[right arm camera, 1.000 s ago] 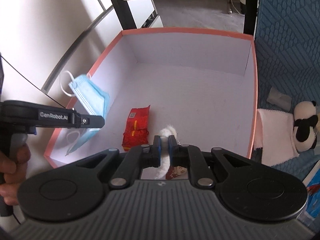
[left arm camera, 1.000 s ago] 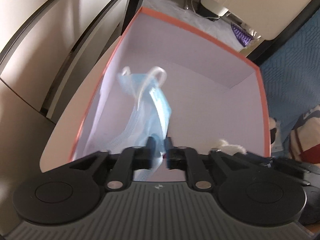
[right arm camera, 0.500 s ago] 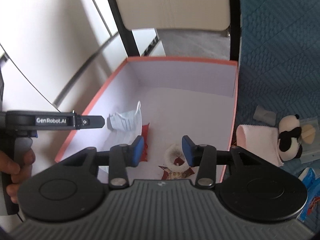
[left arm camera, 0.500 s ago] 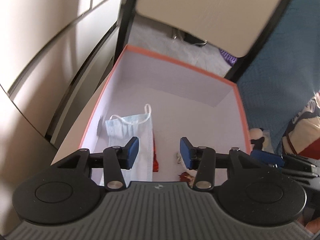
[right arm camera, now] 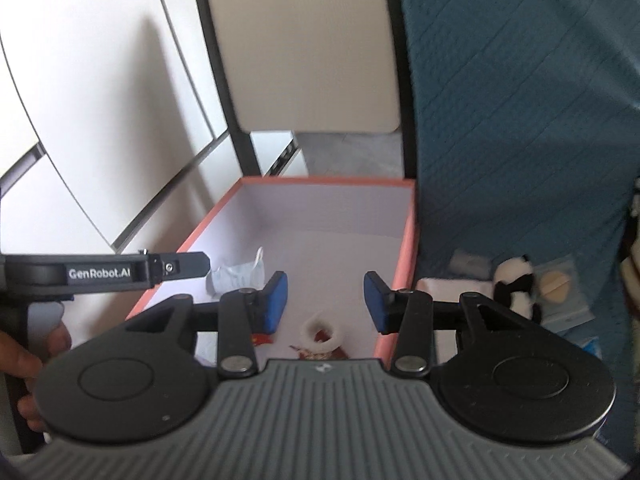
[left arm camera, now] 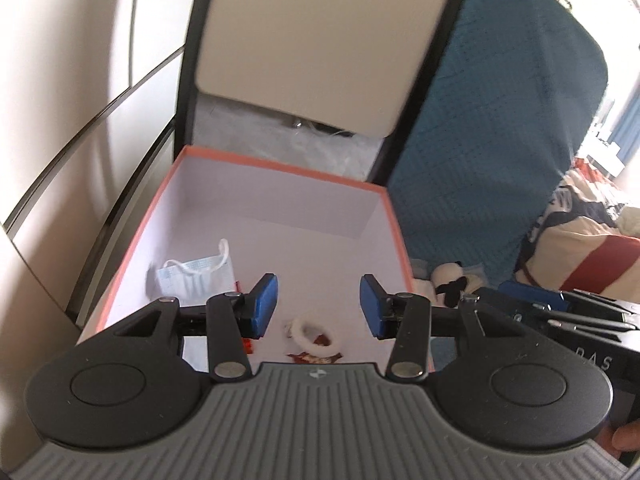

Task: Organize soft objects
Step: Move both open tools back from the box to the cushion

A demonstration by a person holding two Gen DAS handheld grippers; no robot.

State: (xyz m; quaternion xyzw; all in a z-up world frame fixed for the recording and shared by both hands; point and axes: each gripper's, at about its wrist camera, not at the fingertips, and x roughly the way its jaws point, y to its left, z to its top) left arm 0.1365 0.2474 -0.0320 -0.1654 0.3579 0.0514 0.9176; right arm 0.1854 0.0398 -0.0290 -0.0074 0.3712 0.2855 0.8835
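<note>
An orange-rimmed box [left arm camera: 280,168] [right arm camera: 328,178] with a white inside stands below both grippers. In it lie a pale blue face mask [left arm camera: 196,276] [right arm camera: 238,276] at the left, a white fluffy ring [left arm camera: 316,338] [right arm camera: 322,332] on a red-brown item near the front, and a red packet [right arm camera: 262,340]. My left gripper [left arm camera: 318,304] hangs open above the box's near end with nothing between its blue pads. My right gripper [right arm camera: 325,300] is open too and holds nothing. The left gripper [right arm camera: 200,266] shows side-on at the left of the right wrist view.
A panda plush [right arm camera: 514,284] [left arm camera: 450,280], a folded white towel [right arm camera: 436,284] and flat packets [right arm camera: 560,284] lie on blue quilted fabric [right arm camera: 520,120] right of the box. A beige panel in a black frame [left arm camera: 320,40] stands behind it. White cabinet doors [right arm camera: 80,120] are at the left.
The left gripper let go of the face mask, which now lies in the box. The right gripper opened over the white ring. Both grippers rose and drew back from the box.
</note>
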